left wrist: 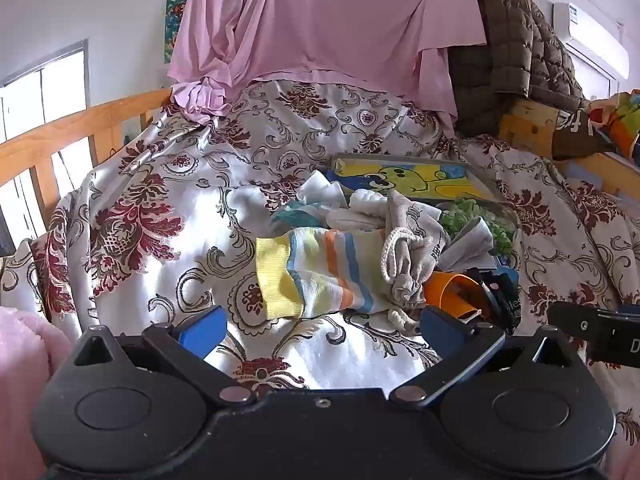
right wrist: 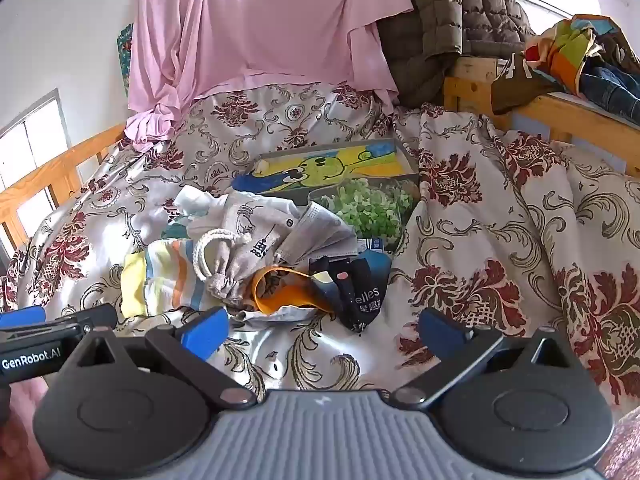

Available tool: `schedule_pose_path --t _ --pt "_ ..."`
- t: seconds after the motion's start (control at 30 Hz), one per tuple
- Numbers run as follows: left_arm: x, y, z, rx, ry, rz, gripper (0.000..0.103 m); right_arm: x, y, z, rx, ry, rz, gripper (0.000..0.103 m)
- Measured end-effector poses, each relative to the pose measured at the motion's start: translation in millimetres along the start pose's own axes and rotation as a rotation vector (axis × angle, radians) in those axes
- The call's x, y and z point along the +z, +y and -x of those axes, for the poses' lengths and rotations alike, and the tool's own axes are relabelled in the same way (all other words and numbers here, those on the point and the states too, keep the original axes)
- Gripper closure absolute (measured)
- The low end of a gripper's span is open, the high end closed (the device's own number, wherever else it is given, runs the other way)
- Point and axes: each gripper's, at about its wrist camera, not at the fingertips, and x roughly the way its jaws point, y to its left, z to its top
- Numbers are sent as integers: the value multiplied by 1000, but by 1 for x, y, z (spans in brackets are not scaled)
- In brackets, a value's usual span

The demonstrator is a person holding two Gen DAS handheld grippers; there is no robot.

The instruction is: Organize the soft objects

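Observation:
A pile of soft things lies on the floral bedspread (left wrist: 160,208). It holds a striped sock (left wrist: 316,276) (right wrist: 160,276), a grey drawstring pouch (left wrist: 408,248) (right wrist: 236,256), a grey face mask (right wrist: 316,232), an orange sock (right wrist: 280,292) (left wrist: 452,292), a dark blue printed sock (right wrist: 364,292) and white socks (left wrist: 360,208). My left gripper (left wrist: 320,328) is open and empty, just in front of the striped sock. My right gripper (right wrist: 320,328) is open and empty, just in front of the orange and dark blue socks. The left gripper's fingers (right wrist: 24,316) show at the left edge of the right wrist view.
A shallow box (right wrist: 332,164) with a yellow cartoon towel and a green fuzzy cloth (right wrist: 368,204) sits behind the pile. A pink sheet (left wrist: 320,20) and a brown quilted jacket (left wrist: 516,52) hang at the back. Wooden bed rails (left wrist: 60,140) run on the left and on the right (right wrist: 560,116).

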Motion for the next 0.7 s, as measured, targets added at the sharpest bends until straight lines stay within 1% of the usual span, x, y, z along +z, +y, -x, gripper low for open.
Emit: schedule_pose_path --t 0.7 --pt "0 0 0 -5 4 8 1 0 0 -1 1 4 -2 0"
